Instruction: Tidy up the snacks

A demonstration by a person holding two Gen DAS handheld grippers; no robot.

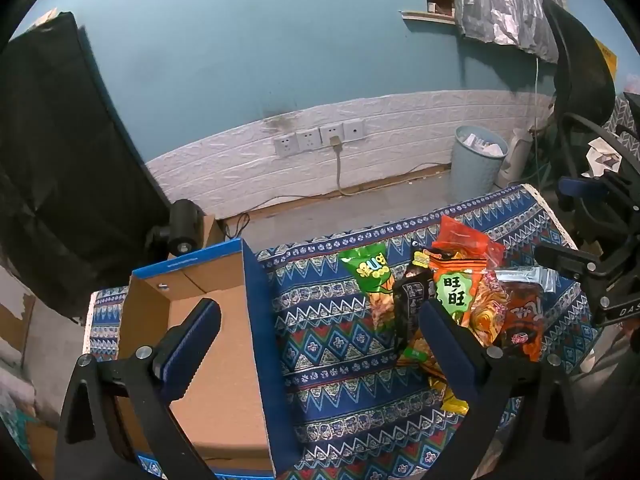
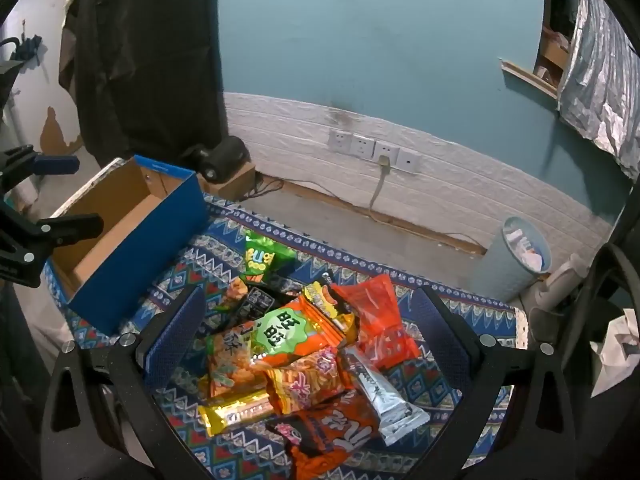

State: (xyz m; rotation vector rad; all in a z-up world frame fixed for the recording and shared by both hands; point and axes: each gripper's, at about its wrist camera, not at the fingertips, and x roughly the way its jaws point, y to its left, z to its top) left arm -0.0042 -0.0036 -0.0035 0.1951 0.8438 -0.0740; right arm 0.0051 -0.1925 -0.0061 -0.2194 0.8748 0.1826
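Note:
A pile of snack packets (image 2: 304, 352) lies on the patterned cloth: an orange and green packet (image 2: 296, 332), a green packet (image 2: 264, 258), a red-orange bag (image 2: 380, 320), a gold bar (image 2: 236, 410) and a silver bar (image 2: 384, 394). The pile also shows in the left wrist view (image 1: 452, 304). An open, empty blue cardboard box (image 1: 208, 344) stands to the left (image 2: 136, 236). My left gripper (image 1: 320, 320) is open and empty, hovering over the box's right wall. My right gripper (image 2: 308, 312) is open and empty, straddling the pile from above.
The blue patterned cloth (image 1: 344, 368) covers the table. Beyond its far edge are the floor, a wall with sockets (image 1: 320, 138), a grey bin (image 1: 476, 160) and a black office chair (image 1: 580, 100). A black cloth (image 1: 60, 160) hangs at the left.

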